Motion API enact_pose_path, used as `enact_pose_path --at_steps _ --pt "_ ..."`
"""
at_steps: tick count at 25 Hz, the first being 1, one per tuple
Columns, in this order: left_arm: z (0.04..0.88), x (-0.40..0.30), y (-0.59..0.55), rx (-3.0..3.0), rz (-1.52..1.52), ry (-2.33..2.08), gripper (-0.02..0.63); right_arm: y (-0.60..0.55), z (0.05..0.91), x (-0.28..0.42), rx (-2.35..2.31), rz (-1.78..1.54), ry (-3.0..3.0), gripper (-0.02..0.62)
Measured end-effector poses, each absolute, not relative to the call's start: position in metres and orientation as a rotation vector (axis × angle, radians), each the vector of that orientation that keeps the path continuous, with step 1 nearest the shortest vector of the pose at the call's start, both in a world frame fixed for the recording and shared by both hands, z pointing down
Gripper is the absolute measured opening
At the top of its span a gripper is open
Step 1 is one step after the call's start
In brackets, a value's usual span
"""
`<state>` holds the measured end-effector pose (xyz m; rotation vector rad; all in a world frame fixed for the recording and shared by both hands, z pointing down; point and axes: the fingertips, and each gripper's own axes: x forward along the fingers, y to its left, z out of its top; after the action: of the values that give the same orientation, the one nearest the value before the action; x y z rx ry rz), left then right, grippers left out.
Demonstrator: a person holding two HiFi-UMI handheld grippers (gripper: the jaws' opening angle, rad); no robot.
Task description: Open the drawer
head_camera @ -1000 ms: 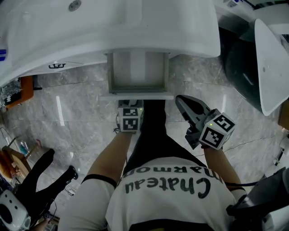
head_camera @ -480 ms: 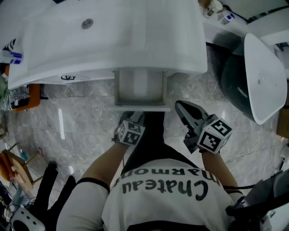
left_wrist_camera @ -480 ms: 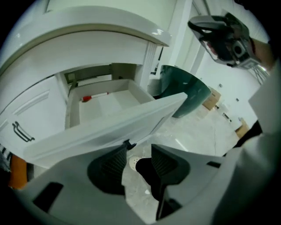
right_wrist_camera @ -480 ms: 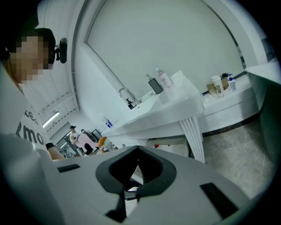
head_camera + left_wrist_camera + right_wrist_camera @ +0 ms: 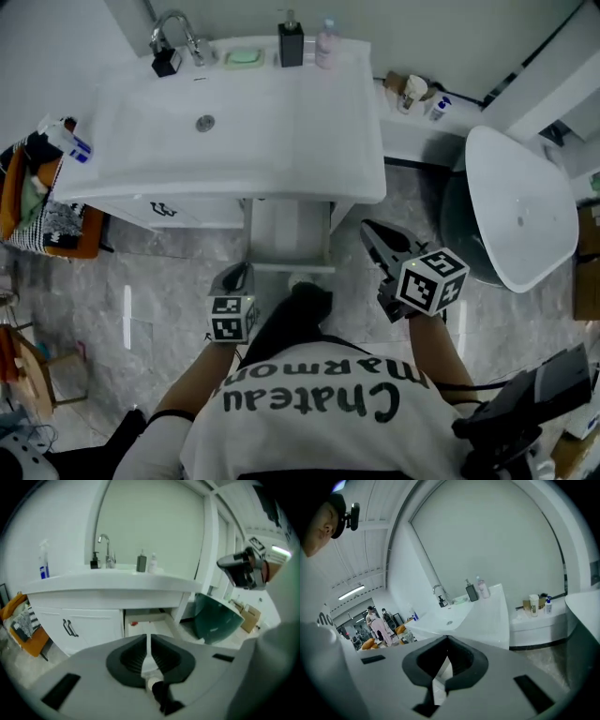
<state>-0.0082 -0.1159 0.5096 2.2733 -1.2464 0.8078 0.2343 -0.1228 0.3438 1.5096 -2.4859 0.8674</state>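
Observation:
The drawer (image 5: 288, 246) under the white vanity stands pulled out, its front edge toward me. In the left gripper view the drawer (image 5: 157, 620) shows a pale inside with a small red thing in it. My left gripper (image 5: 240, 272) hangs clear of the drawer's front left corner and touches nothing. In its own view the left gripper (image 5: 147, 637) has its jaws closing to a thin slit, with nothing between them. My right gripper (image 5: 370, 230) is raised to the right of the drawer, shut and empty. In its own view the right gripper (image 5: 447, 639) points over the basin.
The basin (image 5: 225, 122) carries a faucet (image 5: 173, 33) and bottles (image 5: 291, 42). A dark green tub with a white oval cover (image 5: 520, 206) stands on the right. An orange basket (image 5: 28, 216) sits left of the vanity. A cabinet door with handles (image 5: 70, 627) lies left of the drawer.
Both grippers have risen and drawn back from the drawer front. The left gripper, earlier at the drawer's front edge, is now clear of it. The head view has lifted to show the whole vanity.

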Motion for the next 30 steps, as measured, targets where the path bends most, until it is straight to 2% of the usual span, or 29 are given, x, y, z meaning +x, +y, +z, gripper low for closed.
enact_pose_path --at_steps 6,14,30 --pt "0.379 -0.009 -0.141 2.311 0.324 -1.272 0.023 -0.132 0.278 0.240 1.529 0.721 -2.620 0.006" --pt "0.259 -0.006 -0.151 2.427 -0.002 -1.245 0.023 -0.121 0.224 0.240 1.563 0.573 -2.726 0.006" --pt "0.242 -0.007 -0.140 2.419 -0.024 -1.269 0.023 -0.095 0.225 0.252 1.655 0.534 -2.669 0.006"
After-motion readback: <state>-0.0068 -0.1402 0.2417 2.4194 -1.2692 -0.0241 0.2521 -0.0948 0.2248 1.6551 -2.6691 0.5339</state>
